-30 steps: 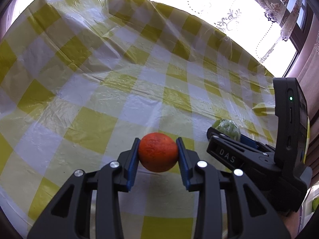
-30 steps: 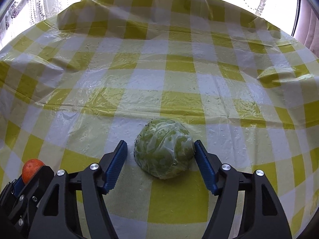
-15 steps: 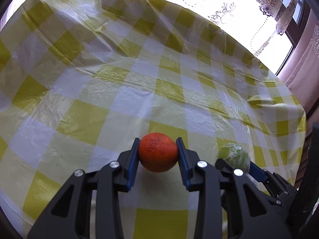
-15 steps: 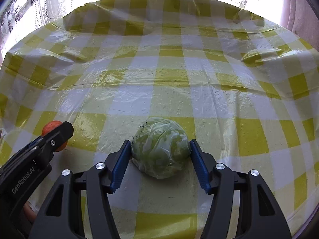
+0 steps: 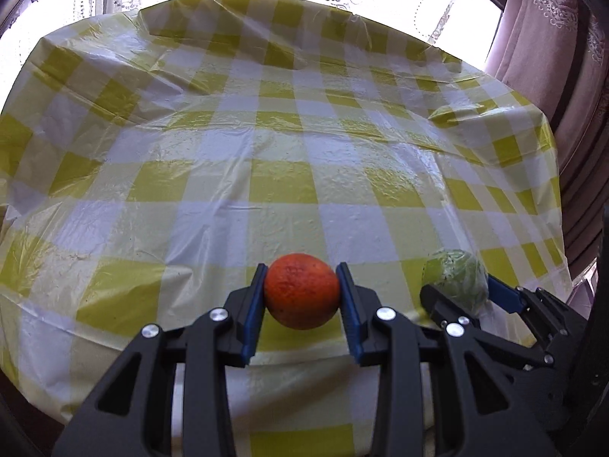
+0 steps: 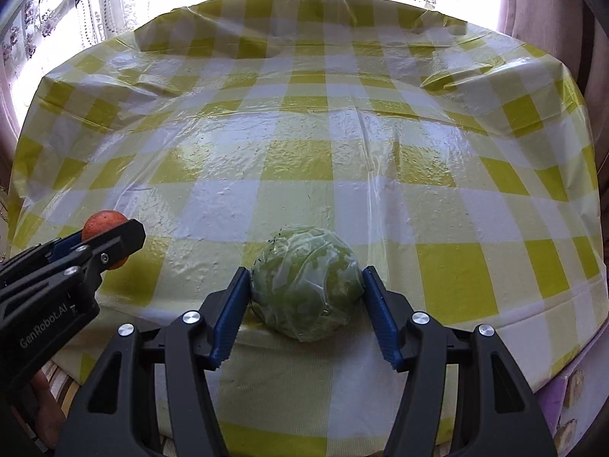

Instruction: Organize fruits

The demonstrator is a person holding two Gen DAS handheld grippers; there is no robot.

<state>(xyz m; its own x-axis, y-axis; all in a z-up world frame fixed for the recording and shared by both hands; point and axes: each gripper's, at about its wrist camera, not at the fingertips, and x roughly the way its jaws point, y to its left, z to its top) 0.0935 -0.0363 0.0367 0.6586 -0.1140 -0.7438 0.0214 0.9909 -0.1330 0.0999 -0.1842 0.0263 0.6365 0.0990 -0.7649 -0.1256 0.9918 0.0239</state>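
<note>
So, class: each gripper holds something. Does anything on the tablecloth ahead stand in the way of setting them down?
Nothing visible does. The left gripper grips the orange, the right gripper the wrapped cabbage, and the tablecloth ahead looks bare.

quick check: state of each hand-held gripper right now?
Left hand-held gripper: closed on the orange.
Right hand-held gripper: closed on the plastic-wrapped green cabbage.
</note>
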